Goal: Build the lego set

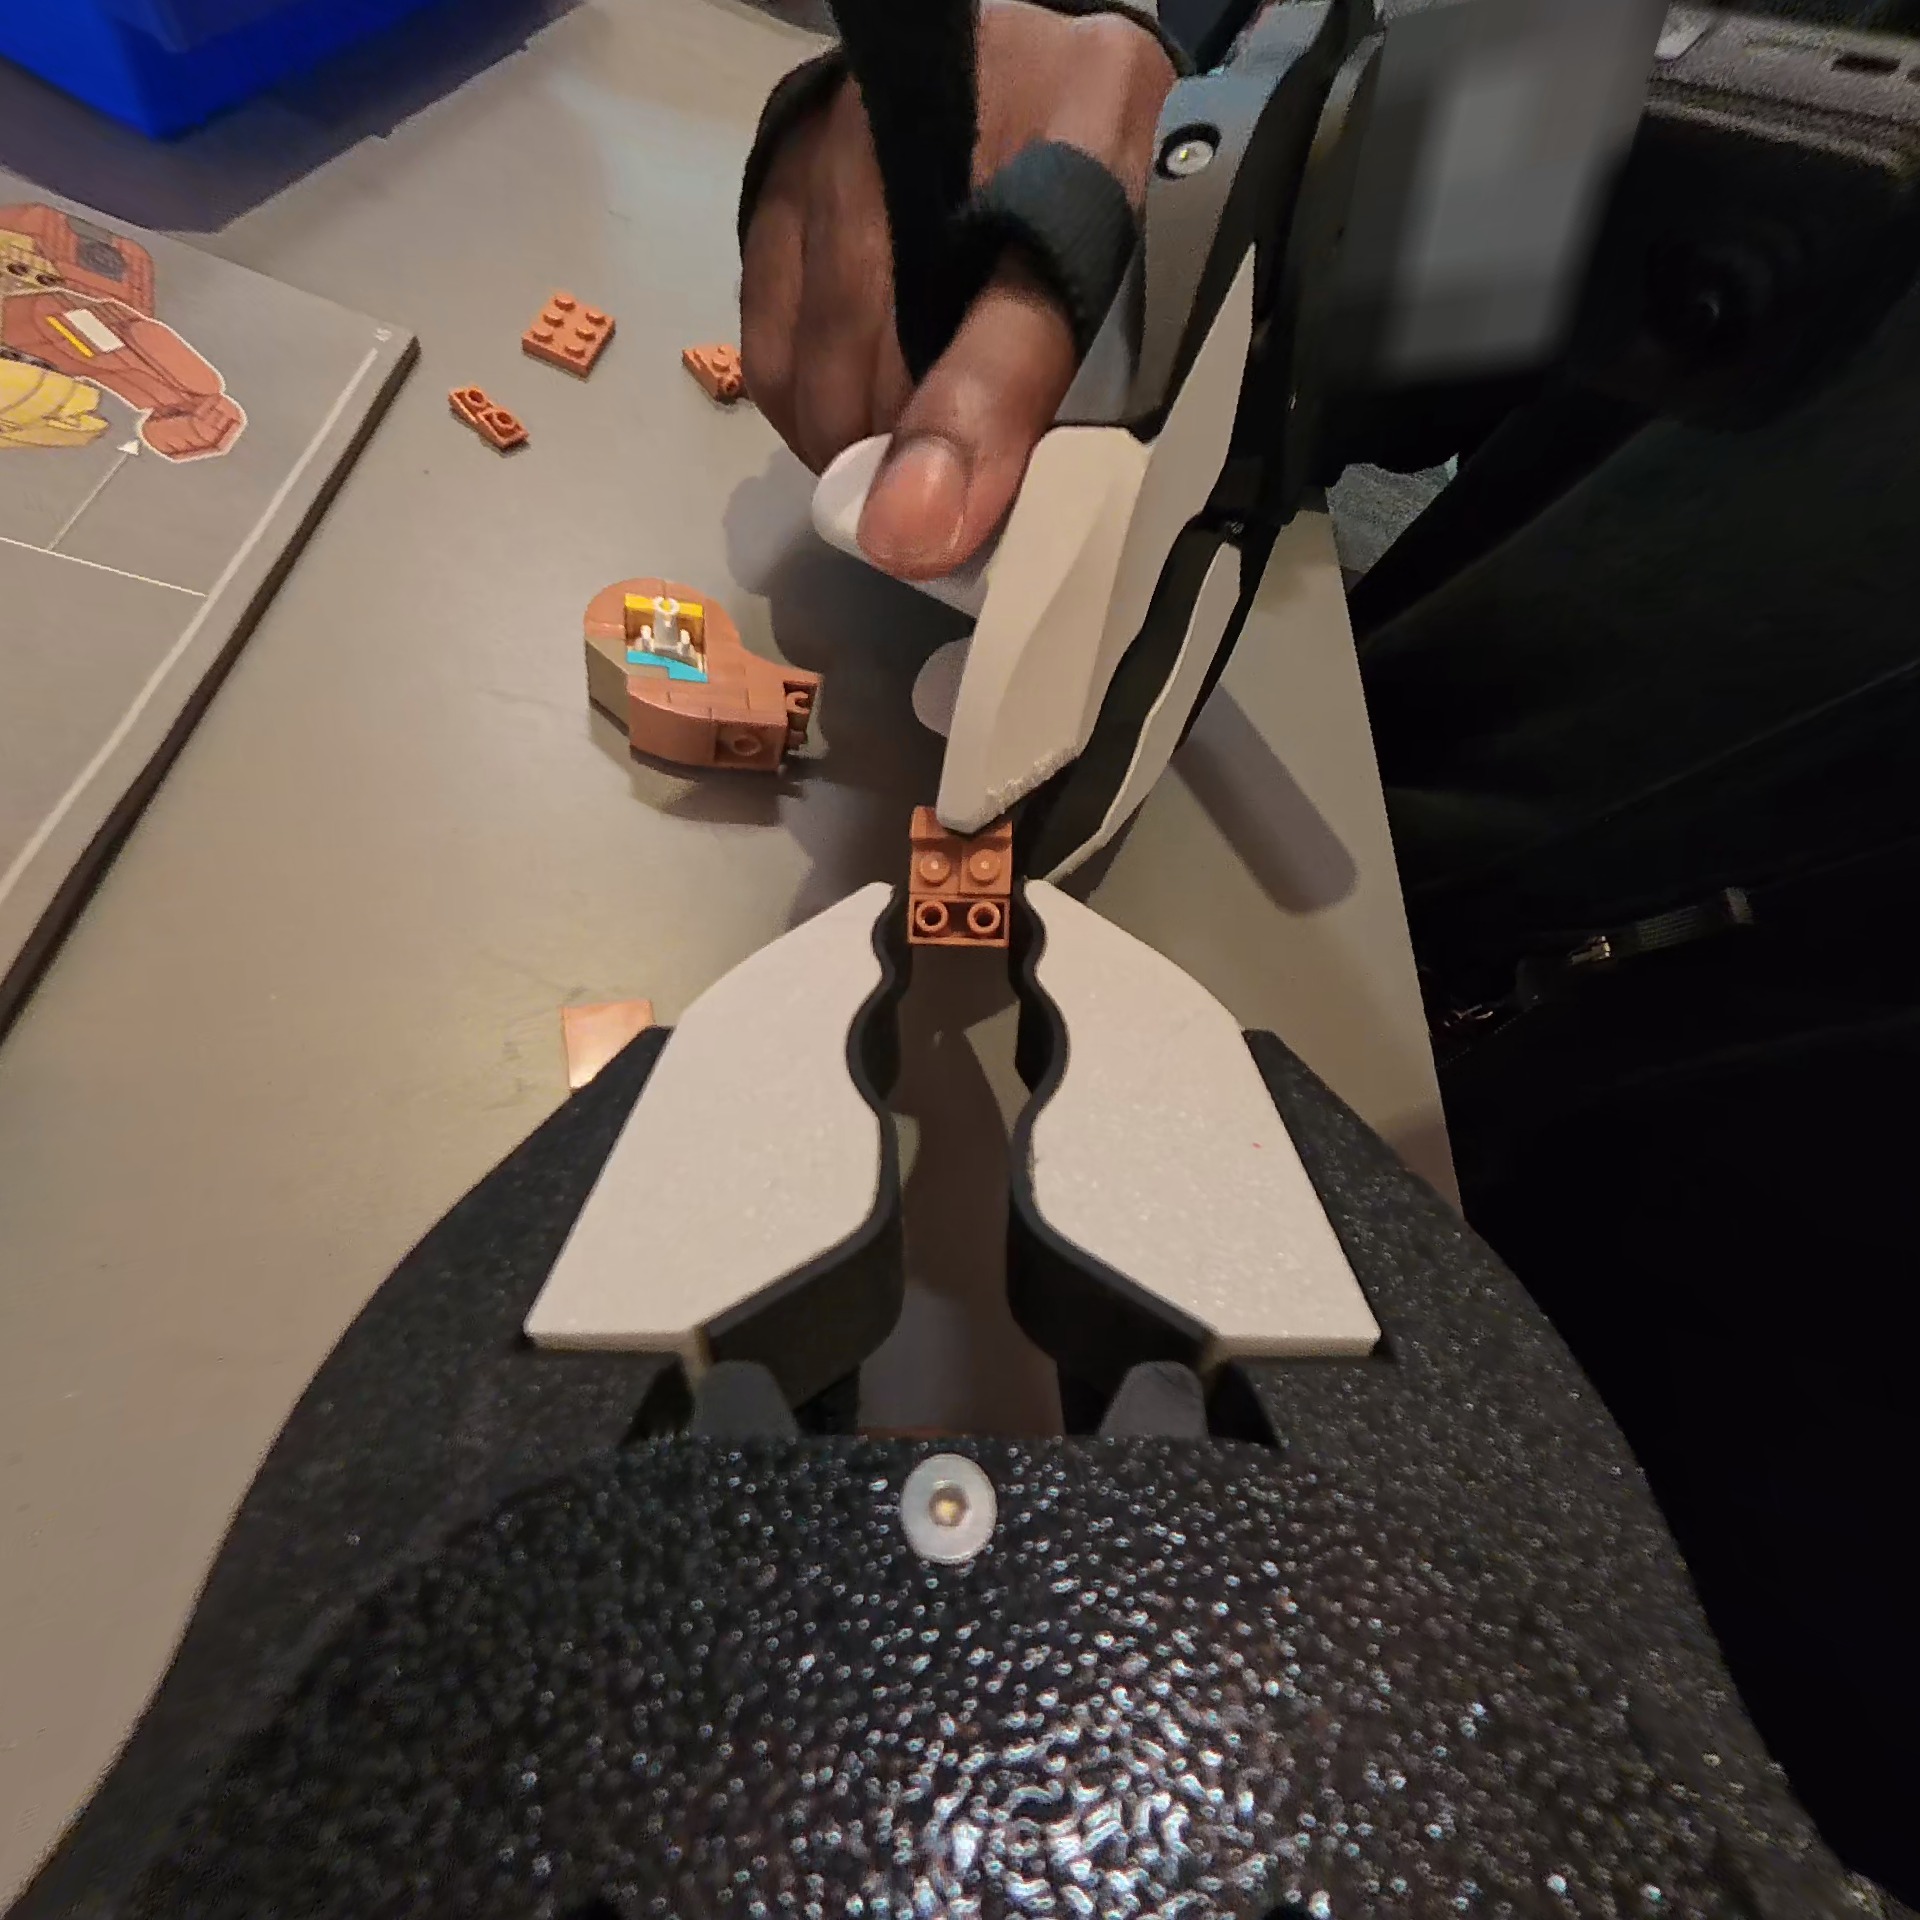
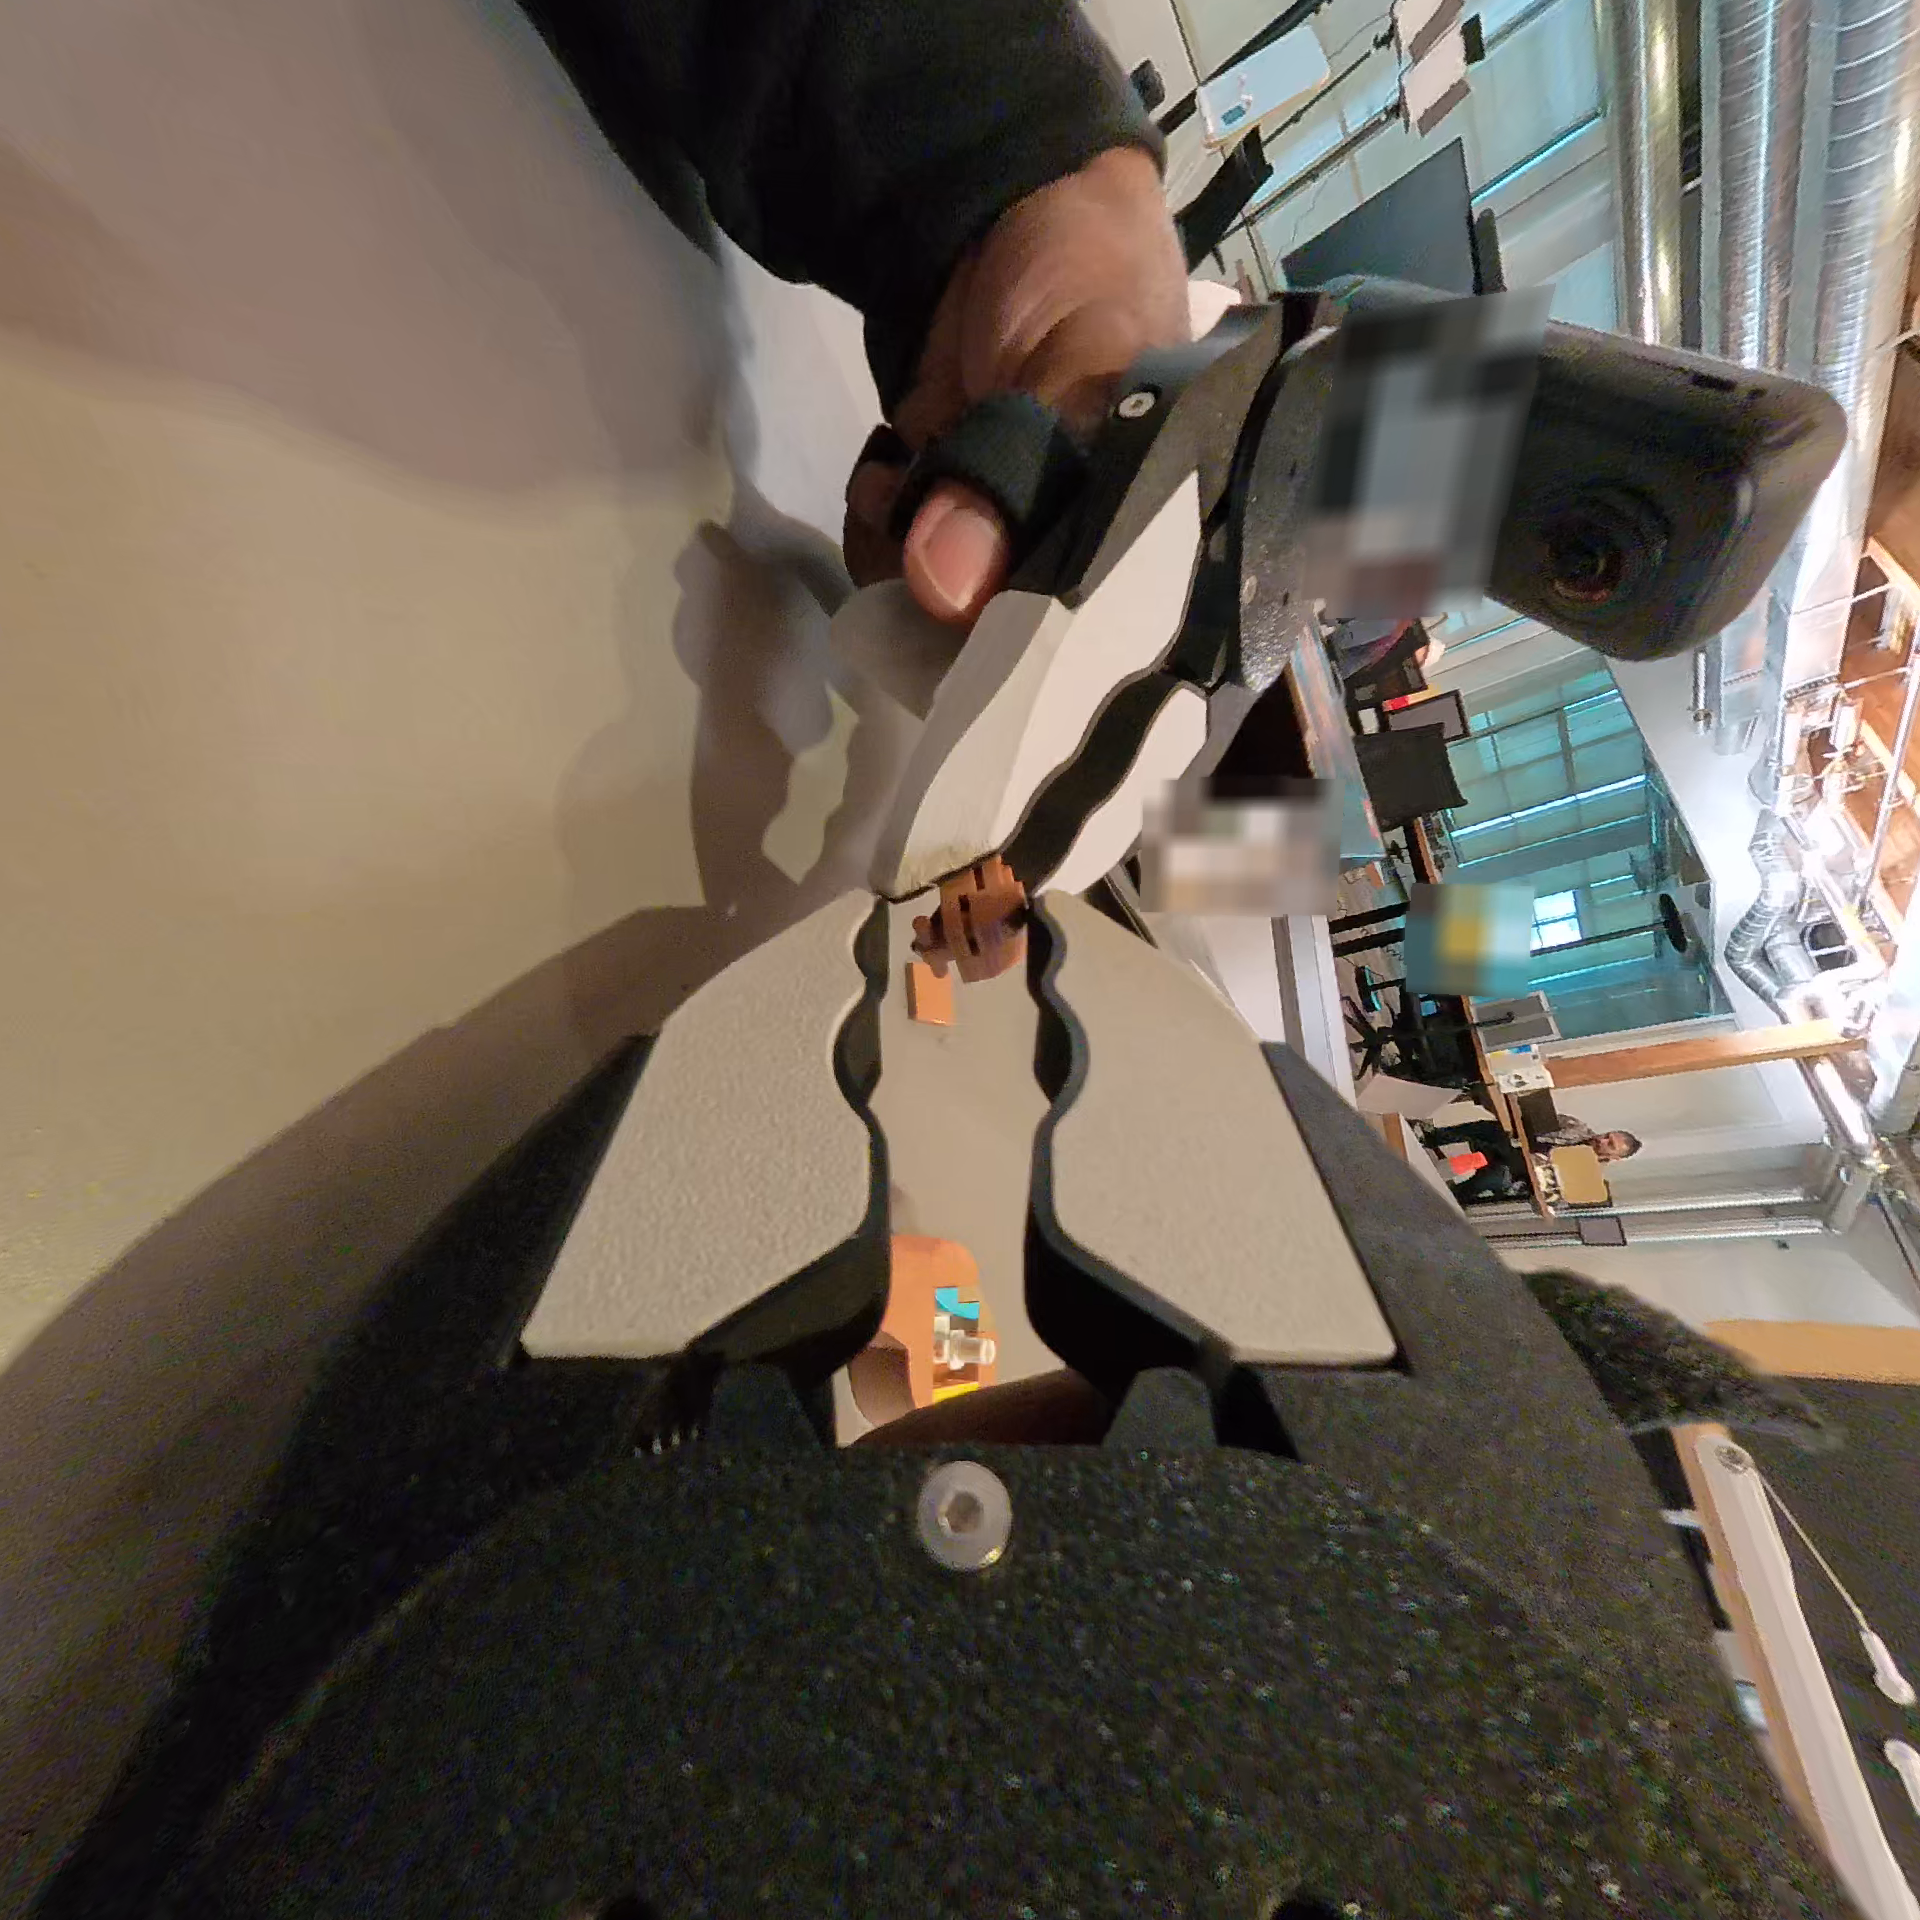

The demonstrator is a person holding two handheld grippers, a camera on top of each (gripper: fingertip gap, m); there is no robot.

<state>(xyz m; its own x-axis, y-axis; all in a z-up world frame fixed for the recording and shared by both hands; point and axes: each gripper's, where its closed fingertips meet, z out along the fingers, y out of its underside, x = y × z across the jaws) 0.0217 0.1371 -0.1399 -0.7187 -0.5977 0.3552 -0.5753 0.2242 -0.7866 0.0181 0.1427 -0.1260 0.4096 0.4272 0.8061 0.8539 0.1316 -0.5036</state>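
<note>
Left wrist view: the left gripper (image 1: 958, 914) clamps a small brown brick assembly (image 1: 958, 883) between its narrowly parted fingertips, above a grey table (image 1: 312, 1039). The right gripper (image 1: 987, 810), held by a hand (image 1: 935, 343), comes down from beyond the assembly, one grey fingertip touching its far top edge. Left of the assembly and farther off lies a rounded brown brick model (image 1: 696, 681); beyond that sit loose brown plates (image 1: 568, 330), with an instruction booklet (image 1: 156, 468) far to the left. A flat brown tile (image 1: 603, 1034) lies near and left of the assembly.

Right wrist view: the right gripper (image 2: 956, 920) stands part open around the same brown brick assembly (image 2: 971, 925); its right pad touches the bricks, and whether the left one does cannot be told. The left gripper (image 2: 935, 862) meets the assembly from above.
</note>
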